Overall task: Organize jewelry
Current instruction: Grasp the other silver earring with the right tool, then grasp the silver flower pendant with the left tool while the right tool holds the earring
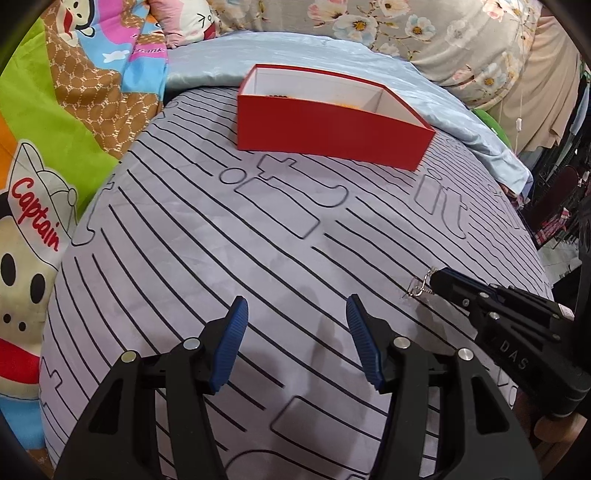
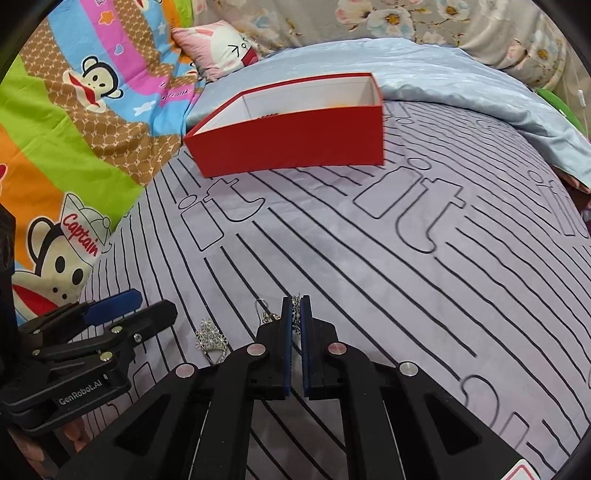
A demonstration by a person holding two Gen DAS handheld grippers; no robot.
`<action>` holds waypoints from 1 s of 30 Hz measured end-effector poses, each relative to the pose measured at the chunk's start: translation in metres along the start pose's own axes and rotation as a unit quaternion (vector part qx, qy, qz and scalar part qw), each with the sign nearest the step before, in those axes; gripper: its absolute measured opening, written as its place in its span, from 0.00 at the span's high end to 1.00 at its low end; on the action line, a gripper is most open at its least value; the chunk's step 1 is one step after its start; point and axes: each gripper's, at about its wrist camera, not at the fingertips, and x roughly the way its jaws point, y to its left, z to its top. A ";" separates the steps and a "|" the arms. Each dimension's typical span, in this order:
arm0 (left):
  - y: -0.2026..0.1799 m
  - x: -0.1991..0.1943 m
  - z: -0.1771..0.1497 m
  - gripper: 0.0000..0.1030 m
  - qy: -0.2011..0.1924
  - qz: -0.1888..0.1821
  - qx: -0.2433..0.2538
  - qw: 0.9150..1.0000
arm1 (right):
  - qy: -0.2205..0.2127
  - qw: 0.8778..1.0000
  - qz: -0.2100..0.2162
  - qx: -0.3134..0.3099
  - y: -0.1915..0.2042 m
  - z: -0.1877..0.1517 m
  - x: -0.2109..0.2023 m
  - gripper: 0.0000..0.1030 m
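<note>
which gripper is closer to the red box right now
Neither clearly. The red box sits far ahead of both: the left gripper hangs open, the right gripper is shut on a silver earring.

Grey striped bedsheet [image 1: 258, 266], cartoon monkey quilt [image 1: 55, 122] alongside, pale blue blanket [image 2: 461, 77] and floral bedding [image 1: 424, 33] lay behind

"Captain" on cartoon blanket [image 1: 35, 214]; "GenRobot.AI" on left gripper [image 2: 114, 312].
</note>
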 end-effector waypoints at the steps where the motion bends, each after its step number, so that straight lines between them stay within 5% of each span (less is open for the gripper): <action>1: -0.003 0.000 -0.002 0.48 0.003 -0.006 0.001 1.000 | -0.002 1.000 -0.002 0.004 -0.003 -0.001 -0.004 0.97; 10: -0.035 0.006 -0.017 0.48 0.027 -0.040 0.022 0.999 | -0.010 1.000 -0.007 0.028 -0.023 -0.010 -0.025 0.97; 18: -0.052 0.014 -0.022 0.49 0.020 -0.020 0.049 0.998 | -0.008 0.999 0.004 0.037 -0.028 -0.013 -0.027 0.97; 21: -0.055 0.014 -0.025 0.56 0.012 -0.005 0.068 0.998 | -0.007 0.999 0.005 0.037 -0.028 -0.014 -0.027 0.97; 26: -0.048 0.013 -0.025 0.83 0.005 0.003 0.075 0.997 | -0.007 0.999 0.008 0.038 -0.026 -0.014 -0.027 0.97; 30: -0.043 0.012 -0.024 0.84 0.007 -0.012 0.070 0.997 | -0.007 0.999 0.011 0.039 -0.026 -0.013 -0.027 0.97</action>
